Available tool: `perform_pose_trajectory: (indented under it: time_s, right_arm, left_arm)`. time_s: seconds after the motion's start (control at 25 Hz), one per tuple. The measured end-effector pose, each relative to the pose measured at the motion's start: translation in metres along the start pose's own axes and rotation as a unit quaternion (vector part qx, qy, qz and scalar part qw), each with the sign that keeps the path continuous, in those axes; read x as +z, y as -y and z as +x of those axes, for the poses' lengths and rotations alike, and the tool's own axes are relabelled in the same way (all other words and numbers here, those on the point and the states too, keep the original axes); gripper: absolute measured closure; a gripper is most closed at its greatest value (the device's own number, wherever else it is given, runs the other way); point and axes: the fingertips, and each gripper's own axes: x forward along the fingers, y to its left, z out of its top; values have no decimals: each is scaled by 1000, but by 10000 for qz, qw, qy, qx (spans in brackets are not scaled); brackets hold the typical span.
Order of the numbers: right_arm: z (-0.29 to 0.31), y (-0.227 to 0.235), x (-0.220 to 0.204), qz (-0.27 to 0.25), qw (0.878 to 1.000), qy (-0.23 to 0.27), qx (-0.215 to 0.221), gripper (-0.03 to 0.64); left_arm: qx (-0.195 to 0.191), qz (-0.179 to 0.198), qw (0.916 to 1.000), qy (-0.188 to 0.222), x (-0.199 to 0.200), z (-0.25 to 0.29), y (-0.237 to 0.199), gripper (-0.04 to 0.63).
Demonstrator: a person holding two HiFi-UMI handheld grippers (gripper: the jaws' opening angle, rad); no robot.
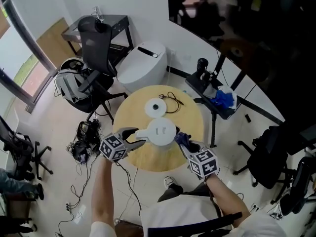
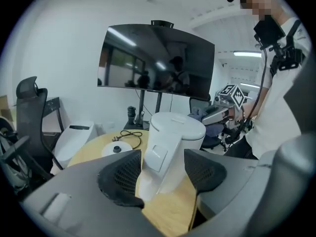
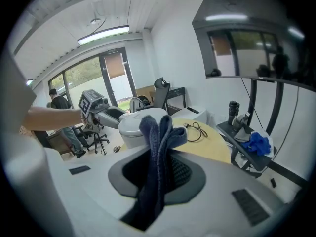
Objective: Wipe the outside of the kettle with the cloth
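Left gripper (image 2: 162,171), fingers wide, straddles the handle (image 2: 156,157) of a smooth, likely slippery kettle (image 2: 178,132). Right gripper (image 3: 159,164) fingers pinch the soft cloth (image 3: 160,132).

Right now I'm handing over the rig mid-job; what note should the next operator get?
Left gripper: open, jaws either side of the handle of the kettle, not gripping.
Right gripper: shut on the cloth, beside the kettle; contact unclear.
Kettle stands upright on the round table, off its base.
Done: cloth gripped. Left: grip the handle, wipe the outside.
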Motion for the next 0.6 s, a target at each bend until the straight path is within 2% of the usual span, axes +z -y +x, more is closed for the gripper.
perform_pose_trajectory:
  time_s: [0.08, 0.28, 0.4, 0.48, 0.6]
  right_arm:
    - [0, 0, 0, -24, 10000, -10, -19, 548]
    - [2, -2, 2, -7, 10000, -17, -50, 548]
    - [2, -2, 1, -7, 10000, -19, -55, 548]
    - [2, 0, 1, 7, 10000, -15, -52, 548]
    - [2, 6, 0, 10, 10000, 23, -72, 548]
  left_arm:
    - [7, 34, 10000, 43, 3, 1, -4, 298]
    - [-386, 161, 9991, -66, 9, 14, 4, 300]
    - [-500, 171, 9986, -33, 8, 16, 7, 324]
    - [-495, 201, 9986, -16, 9, 16, 10, 364]
    - [-430, 289, 9986, -65, 9, 19, 14, 376]
